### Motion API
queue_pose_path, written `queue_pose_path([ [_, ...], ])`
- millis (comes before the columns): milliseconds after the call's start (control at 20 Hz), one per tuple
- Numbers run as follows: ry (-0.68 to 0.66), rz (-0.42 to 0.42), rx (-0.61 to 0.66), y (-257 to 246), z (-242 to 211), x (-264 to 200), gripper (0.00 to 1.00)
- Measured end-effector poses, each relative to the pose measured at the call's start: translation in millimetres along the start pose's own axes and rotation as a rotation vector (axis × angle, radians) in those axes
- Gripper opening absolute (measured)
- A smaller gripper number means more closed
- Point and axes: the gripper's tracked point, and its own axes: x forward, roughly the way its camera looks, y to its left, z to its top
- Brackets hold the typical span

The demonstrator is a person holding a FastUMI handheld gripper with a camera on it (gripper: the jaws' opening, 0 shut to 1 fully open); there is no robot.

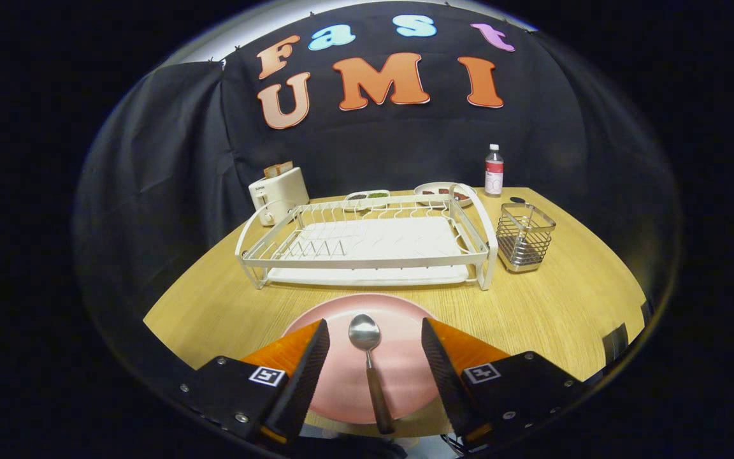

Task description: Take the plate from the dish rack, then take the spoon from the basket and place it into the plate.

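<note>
At lower centre, the gripper (374,357) stands wide open, holding nothing. Between its fingers the spoon (370,366) lies on the pink plate (399,357), handle nearest, bowl pointing away. Farther back: rack (367,245), then basket (524,237) right.

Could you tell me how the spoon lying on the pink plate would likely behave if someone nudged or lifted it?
The spoon looks like metal with a dark handle, so probably stiff. Its shiny bowl rests on the smooth pink plate, so a nudge would likely make it slide or pivot. It is thin and lies flat, so pinching it with the open hand-held gripper could be fiddly.
</note>
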Motion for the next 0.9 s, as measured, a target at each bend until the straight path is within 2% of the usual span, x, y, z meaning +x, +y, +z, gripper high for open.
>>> queue_pose_path([
  [50, -0.007, -0.008, -0.001, -3, 8, 0, 0.93],
  [150, -0.020, -0.017, -0.001, -8, 26, -3, 0.98],
  [350, -0.090, -0.042, 0.036, -20, 91, -20, 0.98],
  [500, -0.092, -0.066, 0.046, -35, 127, -35, 0.97],
  [650, -0.163, -0.083, 0.065, -47, 175, -49, 0.97],
  [900, -0.237, -0.118, 0.025, -73, 223, -65, 0.98],
])
